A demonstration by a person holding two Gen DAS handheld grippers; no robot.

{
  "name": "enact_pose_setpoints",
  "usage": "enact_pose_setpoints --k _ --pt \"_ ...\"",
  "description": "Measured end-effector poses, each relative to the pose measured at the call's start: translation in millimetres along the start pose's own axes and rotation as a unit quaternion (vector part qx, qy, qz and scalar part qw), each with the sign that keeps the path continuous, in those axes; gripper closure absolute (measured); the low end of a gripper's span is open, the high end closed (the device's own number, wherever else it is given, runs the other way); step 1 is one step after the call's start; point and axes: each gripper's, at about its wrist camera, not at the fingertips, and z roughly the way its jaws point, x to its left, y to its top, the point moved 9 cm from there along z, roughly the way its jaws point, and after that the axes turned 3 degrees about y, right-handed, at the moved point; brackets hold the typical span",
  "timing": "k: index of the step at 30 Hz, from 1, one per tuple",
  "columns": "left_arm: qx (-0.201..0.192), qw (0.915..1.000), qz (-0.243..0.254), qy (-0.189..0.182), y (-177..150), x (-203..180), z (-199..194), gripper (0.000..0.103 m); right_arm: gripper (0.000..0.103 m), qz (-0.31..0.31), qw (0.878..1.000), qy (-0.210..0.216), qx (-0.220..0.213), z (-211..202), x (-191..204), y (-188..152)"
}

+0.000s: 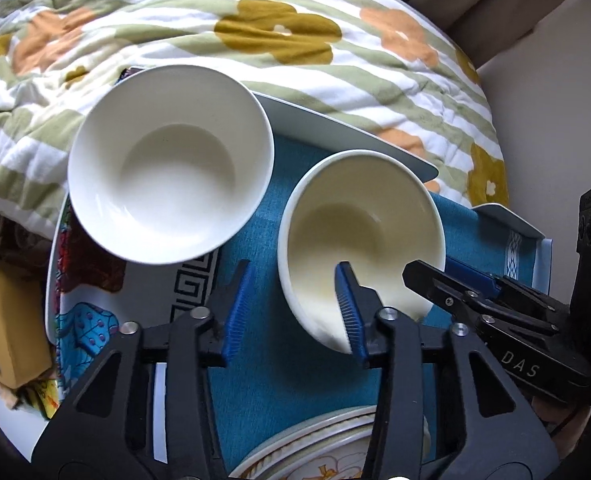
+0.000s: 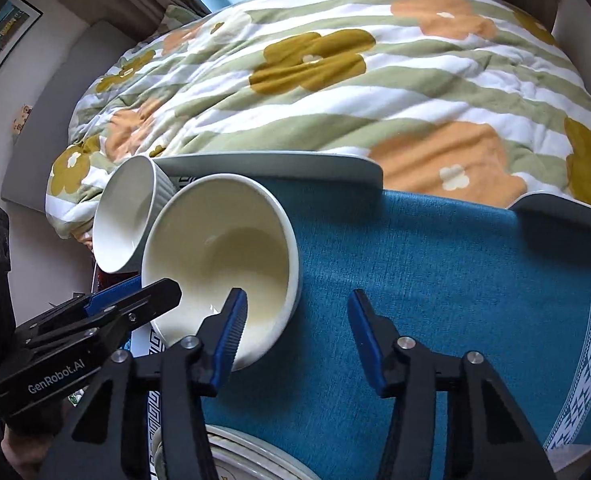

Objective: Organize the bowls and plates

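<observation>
Two white bowls on a blue cloth, with both grippers at the cream-tinted one.

The left gripper pointed down over a teal-blue tablecloth, its jaws apart: the left blue pad hung over bare cloth, while the right fingertip sat inside the near rim of the cream bowl. The right gripper reached in from the right at that bowl's right rim. A larger white bowl stood to the far left, just beside the cream one, partly over a patterned plate. A decorated plate showed at the near edge. Beyond lay a flowered, striped quilt.
</observation>
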Motion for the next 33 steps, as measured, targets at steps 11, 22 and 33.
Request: enact_pose_setpoints --k 11,22,33 --pt "-0.006 0.9999 0.01 0.01 2 3 7 0.091 0.087 -0.015 1.0 -0.004 0.014 13 8 1" --pt "-0.024 0.999 0.035 0.017 -2 -5 -11 0.091 0.088 -0.007 1.0 0.0 -0.011 -4 13 0" --pt "-0.068 0.9947 0.078 -0.002 -33 -67 -76 0.091 0.088 0.012 0.997 0.007 -0.072 -87 4 -25"
